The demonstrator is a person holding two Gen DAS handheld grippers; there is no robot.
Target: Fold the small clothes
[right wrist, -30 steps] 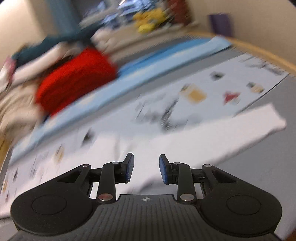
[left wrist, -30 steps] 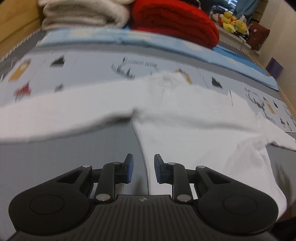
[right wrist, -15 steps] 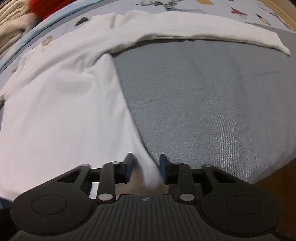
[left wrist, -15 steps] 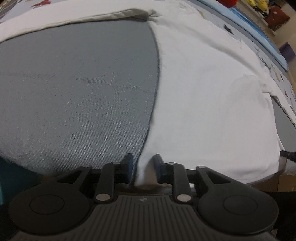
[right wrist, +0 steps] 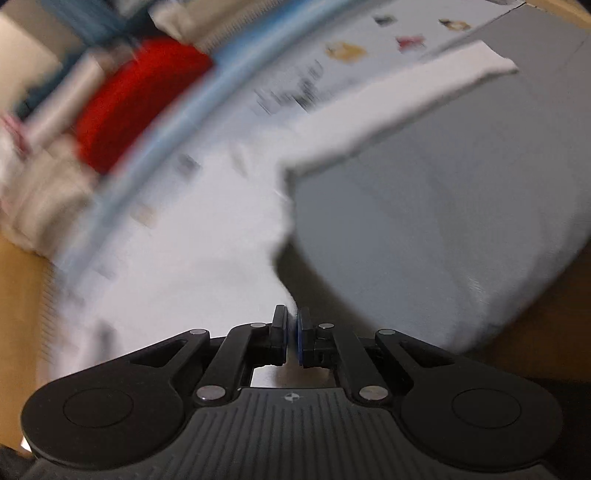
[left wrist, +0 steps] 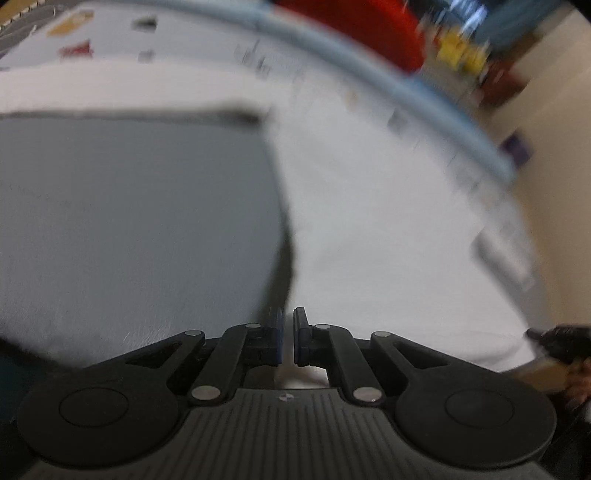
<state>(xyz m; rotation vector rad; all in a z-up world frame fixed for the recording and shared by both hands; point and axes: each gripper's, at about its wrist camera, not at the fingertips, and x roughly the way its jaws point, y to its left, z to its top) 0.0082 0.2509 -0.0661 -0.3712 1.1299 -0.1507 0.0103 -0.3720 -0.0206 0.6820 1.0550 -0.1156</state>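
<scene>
A white long-sleeved shirt (left wrist: pixel 388 240) lies spread on the grey bed cover (left wrist: pixel 140 221), one sleeve (left wrist: pixel 110 88) stretched out to the left. My left gripper (left wrist: pixel 288 332) is shut on the shirt's near hem at its left corner, with white cloth pinched between the blue pads. In the right wrist view the shirt (right wrist: pixel 177 266) fills the left half and its other sleeve (right wrist: pixel 406 99) runs off to the upper right. My right gripper (right wrist: pixel 291 332) is closing its jaws on the hem's right corner, and cloth shows between them. Both views are blurred.
A red folded blanket (left wrist: pixel 362 29) and pale folded laundry (right wrist: pixel 33 184) sit at the far side, by a light-blue printed sheet (right wrist: pixel 207 92). Yellow toys (left wrist: pixel 458 51) lie beyond. A person's hand (left wrist: pixel 578 376) shows at the hem's right end. The grey cover (right wrist: pixel 424 221) ends at wooden boards on the right.
Both grippers came down to the shirt's near hem and closed on its two corners. Since then both views have tipped up, bringing the far side of the bed back into sight.
</scene>
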